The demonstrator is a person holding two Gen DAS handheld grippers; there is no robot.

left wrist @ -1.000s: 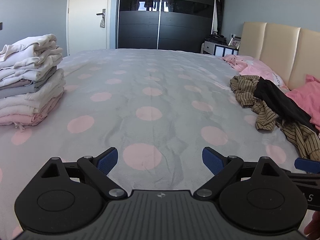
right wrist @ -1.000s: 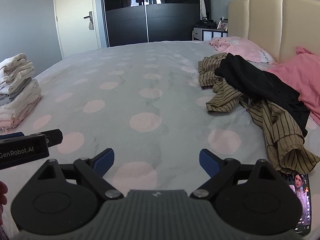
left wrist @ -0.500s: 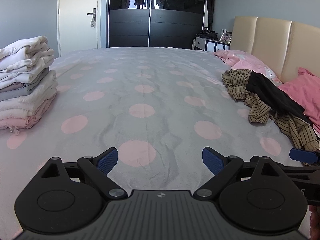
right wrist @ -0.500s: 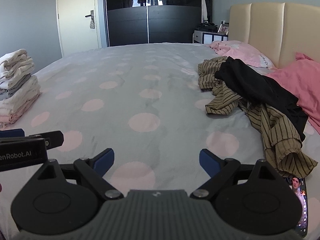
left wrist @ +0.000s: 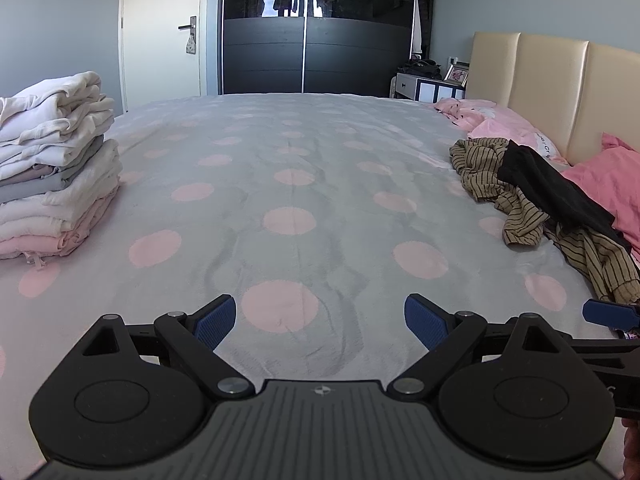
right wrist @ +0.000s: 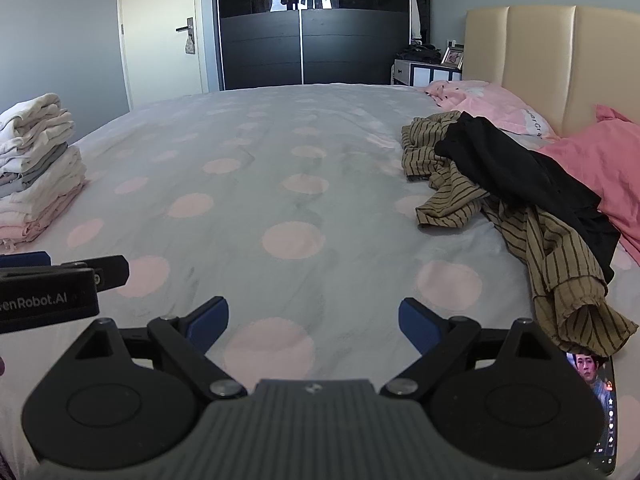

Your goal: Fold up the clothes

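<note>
Through my left wrist camera, my left gripper hung low over the bedspread, its blue pads spread wide with nothing between them. The folded stack of white, grey and pink clothes sat at the left edge of the bed, and the unfolded striped garment lay crumpled well to the right with a black garment draped over it, beside the pink pillows. Through my right wrist camera, my right gripper was equally wide apart and empty above the bedspread. The striped garment lay just ahead to its right, its cuff near a lit phone at the bed's edge, and the folded stack stood far left.
</note>
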